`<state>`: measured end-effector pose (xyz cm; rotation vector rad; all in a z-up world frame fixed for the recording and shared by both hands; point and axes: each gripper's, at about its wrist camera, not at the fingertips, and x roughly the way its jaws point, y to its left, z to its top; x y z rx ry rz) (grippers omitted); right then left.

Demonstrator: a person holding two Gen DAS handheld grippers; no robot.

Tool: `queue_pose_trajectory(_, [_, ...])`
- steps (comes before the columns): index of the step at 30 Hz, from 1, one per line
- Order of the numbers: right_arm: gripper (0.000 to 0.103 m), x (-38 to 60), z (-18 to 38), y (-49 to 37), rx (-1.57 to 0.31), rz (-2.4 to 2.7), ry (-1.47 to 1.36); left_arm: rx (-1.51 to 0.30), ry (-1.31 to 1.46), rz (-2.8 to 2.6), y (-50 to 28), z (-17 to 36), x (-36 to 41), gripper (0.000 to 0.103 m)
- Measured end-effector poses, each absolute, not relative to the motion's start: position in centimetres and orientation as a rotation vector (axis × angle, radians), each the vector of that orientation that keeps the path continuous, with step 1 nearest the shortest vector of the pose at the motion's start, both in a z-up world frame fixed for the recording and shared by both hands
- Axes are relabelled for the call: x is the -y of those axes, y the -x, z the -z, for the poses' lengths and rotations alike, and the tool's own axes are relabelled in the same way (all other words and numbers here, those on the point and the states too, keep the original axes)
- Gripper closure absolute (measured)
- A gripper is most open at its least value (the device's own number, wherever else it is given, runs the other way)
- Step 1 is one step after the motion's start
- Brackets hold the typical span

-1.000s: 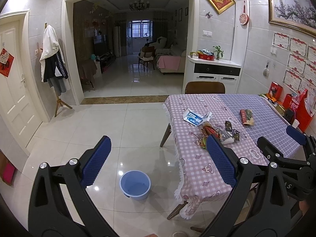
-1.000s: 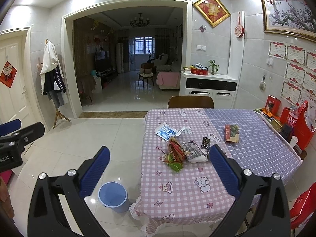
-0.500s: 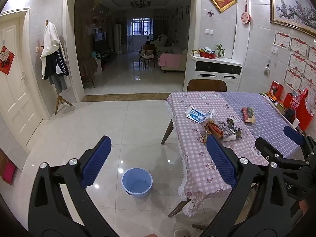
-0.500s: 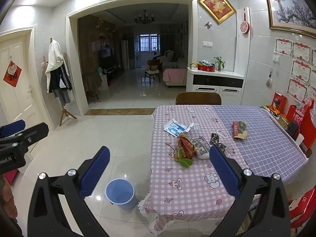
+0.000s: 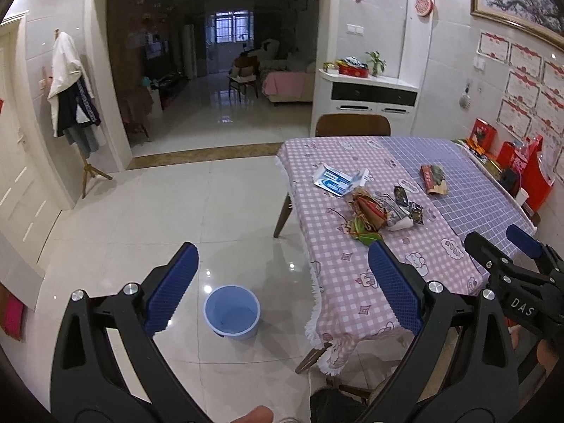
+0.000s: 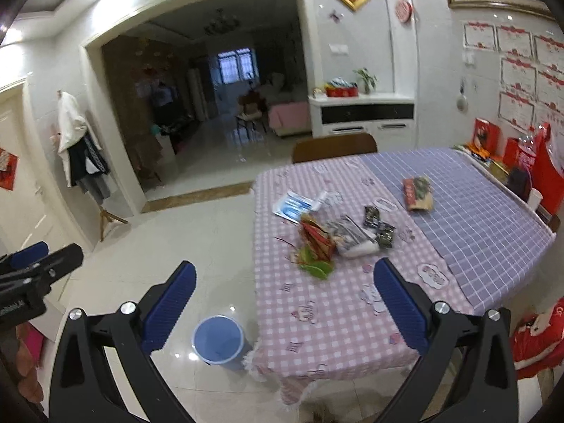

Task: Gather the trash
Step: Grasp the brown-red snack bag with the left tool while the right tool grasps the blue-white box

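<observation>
A heap of crumpled wrappers (image 5: pixel 379 211) (image 6: pixel 335 239) lies near the left edge of the checked tablecloth (image 5: pixel 352 282) (image 6: pixel 335 310). A blue-and-white packet (image 5: pixel 335 179) (image 6: pixel 292 206) sits just behind the heap, and a red-and-brown packet (image 5: pixel 433 176) (image 6: pixel 417 194) lies farther right. On the floor by the table's near left corner stands an empty light blue bucket (image 5: pixel 232 312) (image 6: pixel 218 342). My left gripper (image 5: pixel 282 282) hangs open over the floor and table edge, holding nothing. My right gripper (image 6: pixel 283 299) is open too, short of the heap, and empty.
A brown chair (image 5: pixel 352 125) (image 6: pixel 335 146) stands at the table's far end. Red boxes and bags (image 5: pixel 521 169) (image 6: pixel 528 169) line the wall side of the table. A coat rack (image 5: pixel 75 105) stands at the left by a white door. Open tiled floor (image 5: pixel 176 218) stretches toward the archway.
Both grippers have moved forward and tilted down toward the table; the wrappers and bucket look larger and nearer. Their jaws have stayed open.
</observation>
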<state>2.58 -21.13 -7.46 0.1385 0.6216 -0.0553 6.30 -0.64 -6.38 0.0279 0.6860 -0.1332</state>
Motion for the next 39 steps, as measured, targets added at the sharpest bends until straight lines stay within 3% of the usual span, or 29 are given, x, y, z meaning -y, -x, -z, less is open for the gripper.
queue_pose_trajectory(10, [0.004,28.9,11.7,-12.8,-0.688,0.095,-0.153,-0.841,-0.056,0.199,-16.4,11.6,8.5,0.008])
queue_pose_trajectory(21, [0.004,38.9,18.0,-26.8,-0.887,0.107,-0.118,-1.181,-0.006,0.252,-32.6,21.1,21.8,0.008])
queue_pose_trajectory(28, [0.004,42.7,23.1,-31.9,-0.999,0.089,-0.154,-1.286,0.017,0.224,-37.6,25.9,24.6,0.009])
queue_pose_trajectory(30, [0.004,43.3,23.9,-32.6,-1.018,0.080,-0.170,-1.326,0.020,0.216,-39.0,27.2,25.1,0.022])
queue_pose_trajectory(35, [0.004,44.6,25.4,-34.0,-1.045,0.069,-0.219,-1.384,0.057,0.208,-41.4,28.8,26.0,0.031])
queue_pose_trajectory(39, [0.004,45.3,26.1,-35.1,-1.052,0.065,-0.256,-1.451,0.119,0.243,-42.7,30.3,26.7,0.049])
